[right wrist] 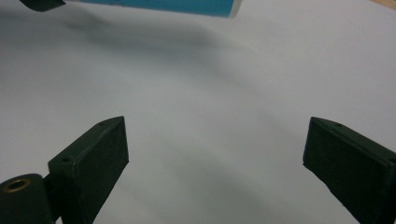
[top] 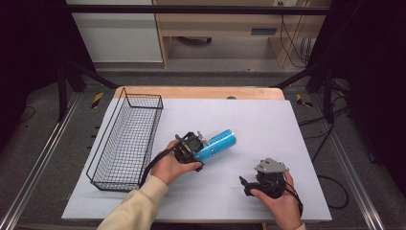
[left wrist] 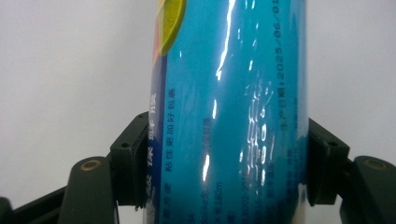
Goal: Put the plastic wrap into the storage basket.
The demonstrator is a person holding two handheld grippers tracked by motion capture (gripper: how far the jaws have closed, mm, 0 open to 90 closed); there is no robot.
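Left gripper [top: 197, 149] clamped on blue tube [top: 218, 143] mid-table, right gripper [top: 249, 184] wide open, empty; likely carry step, next needing swing left over wire basket [top: 125, 139].

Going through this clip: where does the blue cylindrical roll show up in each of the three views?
High view: the glossy blue cylindrical roll lies mid-table, held at its near end by the left claw.
Left gripper view: the roll stands centre frame, clamped between both jaws.
Right gripper view: its end shows along the top edge.
Shared landmark: the white table sheet.
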